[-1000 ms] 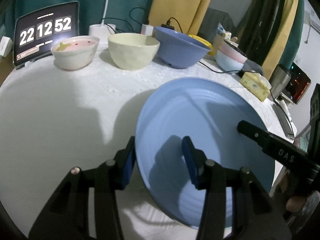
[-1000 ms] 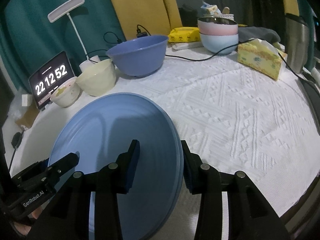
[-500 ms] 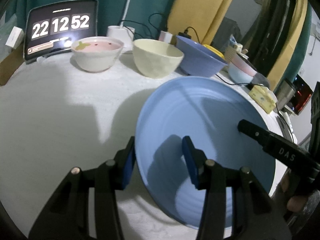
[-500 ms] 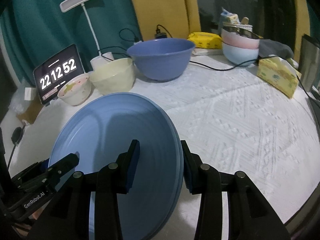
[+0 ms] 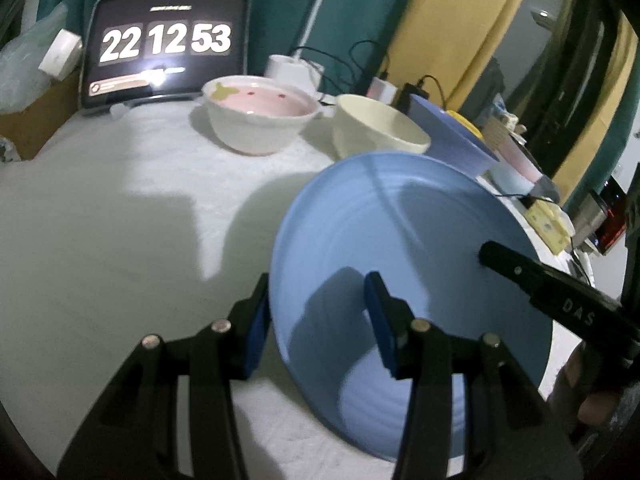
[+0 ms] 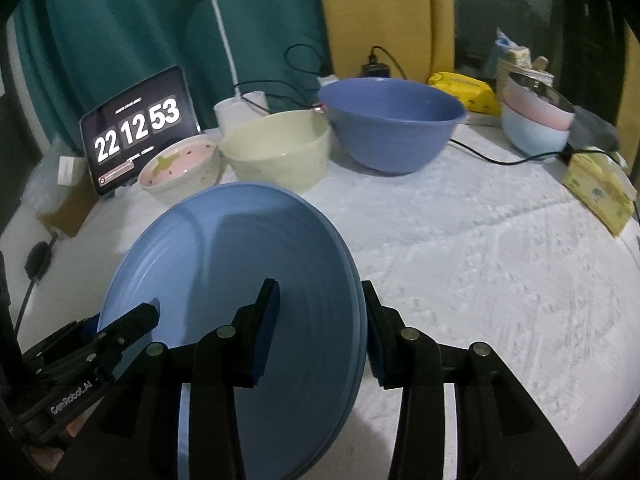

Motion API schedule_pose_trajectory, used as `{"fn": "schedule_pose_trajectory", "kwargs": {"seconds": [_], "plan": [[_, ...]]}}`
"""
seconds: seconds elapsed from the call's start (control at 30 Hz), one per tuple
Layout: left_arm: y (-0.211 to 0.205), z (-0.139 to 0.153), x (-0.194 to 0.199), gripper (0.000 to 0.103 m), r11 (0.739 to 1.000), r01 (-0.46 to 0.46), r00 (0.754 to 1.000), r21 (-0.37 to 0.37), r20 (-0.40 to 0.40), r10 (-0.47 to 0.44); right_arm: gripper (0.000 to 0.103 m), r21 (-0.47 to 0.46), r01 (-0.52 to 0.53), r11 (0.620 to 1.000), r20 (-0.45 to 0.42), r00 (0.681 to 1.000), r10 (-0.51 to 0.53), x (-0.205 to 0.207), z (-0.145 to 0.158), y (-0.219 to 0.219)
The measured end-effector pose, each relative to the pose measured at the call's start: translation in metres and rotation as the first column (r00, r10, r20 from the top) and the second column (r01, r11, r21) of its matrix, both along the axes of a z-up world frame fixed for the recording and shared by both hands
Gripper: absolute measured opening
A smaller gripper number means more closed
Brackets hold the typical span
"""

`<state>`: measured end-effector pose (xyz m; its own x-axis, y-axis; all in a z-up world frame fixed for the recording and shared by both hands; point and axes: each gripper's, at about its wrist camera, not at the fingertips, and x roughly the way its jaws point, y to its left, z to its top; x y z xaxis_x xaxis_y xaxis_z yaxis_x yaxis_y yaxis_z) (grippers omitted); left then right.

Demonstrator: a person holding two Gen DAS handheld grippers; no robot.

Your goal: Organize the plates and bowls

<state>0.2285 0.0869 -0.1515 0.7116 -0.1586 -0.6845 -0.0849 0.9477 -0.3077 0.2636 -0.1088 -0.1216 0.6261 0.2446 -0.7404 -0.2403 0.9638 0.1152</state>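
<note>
A large blue plate [image 5: 408,248] is held tilted above the white table between both grippers. My left gripper [image 5: 316,320] is shut on its left rim. My right gripper [image 6: 320,324] is shut on its right rim; the plate also shows in the right wrist view [image 6: 224,264]. At the back stand a pink-lined white bowl [image 5: 260,114], a cream bowl [image 5: 376,132] and a large blue bowl [image 6: 392,124]. A stack of a pink and a pale blue bowl [image 6: 536,120] stands at the far right.
A tablet clock [image 6: 138,128] and a white desk lamp [image 6: 224,40] stand at the back left with cables. A yellow tissue box [image 6: 600,188] lies at the right edge. A yellow packet [image 6: 464,90] lies behind the blue bowl. The white textured tablecloth [image 6: 480,248] covers the table.
Both grippers have carried the plate toward the back left, nearer the bowls and the clock. The grip on the plate is unchanged.
</note>
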Motion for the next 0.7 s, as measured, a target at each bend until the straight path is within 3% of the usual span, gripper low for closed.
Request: {"fn": "schedule_pose_trajectory", "kwargs": {"seconds": [0.7], "plan": [[0.055, -0.006, 0.006, 0.047, 0.994, -0.103, 0.994, 0.036, -0.043, 0.105, 0.043, 0.003, -0.095, 0.995, -0.055, 0.994, 0.095, 0.026, -0.012, 0.069]]}}
